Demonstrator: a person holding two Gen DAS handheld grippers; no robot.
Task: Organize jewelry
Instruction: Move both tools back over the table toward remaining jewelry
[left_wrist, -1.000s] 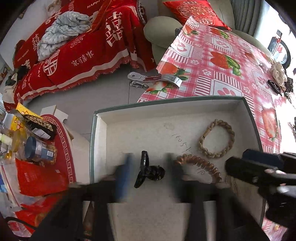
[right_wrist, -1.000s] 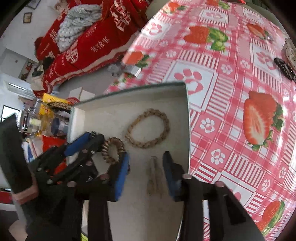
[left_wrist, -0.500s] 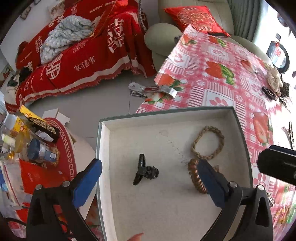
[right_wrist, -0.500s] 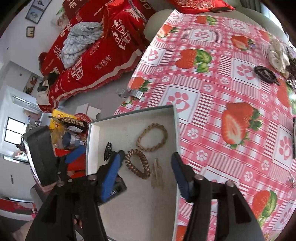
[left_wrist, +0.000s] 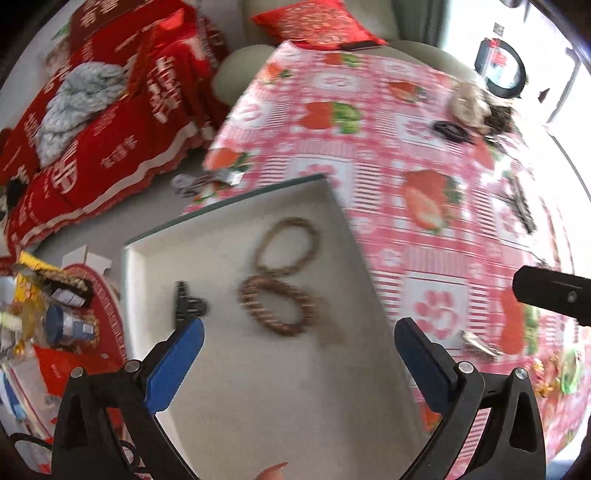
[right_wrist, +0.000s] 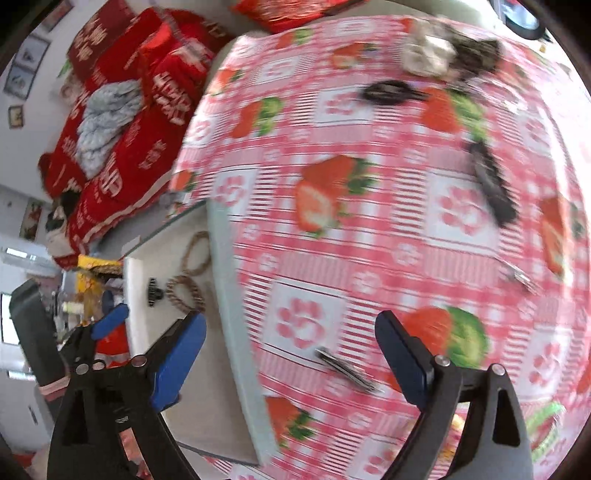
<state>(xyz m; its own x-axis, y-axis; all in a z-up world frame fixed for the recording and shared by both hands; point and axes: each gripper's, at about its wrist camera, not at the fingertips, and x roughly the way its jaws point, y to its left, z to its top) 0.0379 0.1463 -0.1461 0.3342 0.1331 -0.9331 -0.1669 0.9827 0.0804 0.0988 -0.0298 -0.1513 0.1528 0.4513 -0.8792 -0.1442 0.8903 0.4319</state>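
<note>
A shallow white box (left_wrist: 258, 387) lies at the table's near left. In it lie a black claw clip (left_wrist: 186, 304), a coiled brown hair tie (left_wrist: 277, 308) and a braided beige bracelet (left_wrist: 286, 245). My left gripper (left_wrist: 299, 369) is open and empty above the box. My right gripper (right_wrist: 290, 363) is open and empty over the tablecloth, right of the box (right_wrist: 236, 332). A slim dark hair clip (right_wrist: 347, 371) lies on the cloth between its fingers. A black comb clip (right_wrist: 491, 184) and a black oval hair tie (right_wrist: 388, 92) lie farther out.
The table has a pink strawberry tablecloth (right_wrist: 369, 240). A pile of more accessories (right_wrist: 443, 55) sits at the far edge. A small silver clip (left_wrist: 480, 343) lies right of the box. A red-covered sofa (left_wrist: 110, 129) and a cluttered side stand (left_wrist: 55, 314) are to the left.
Both grippers have swung right, away from the box, and the right one has opened wider. The box's contents have not moved.
</note>
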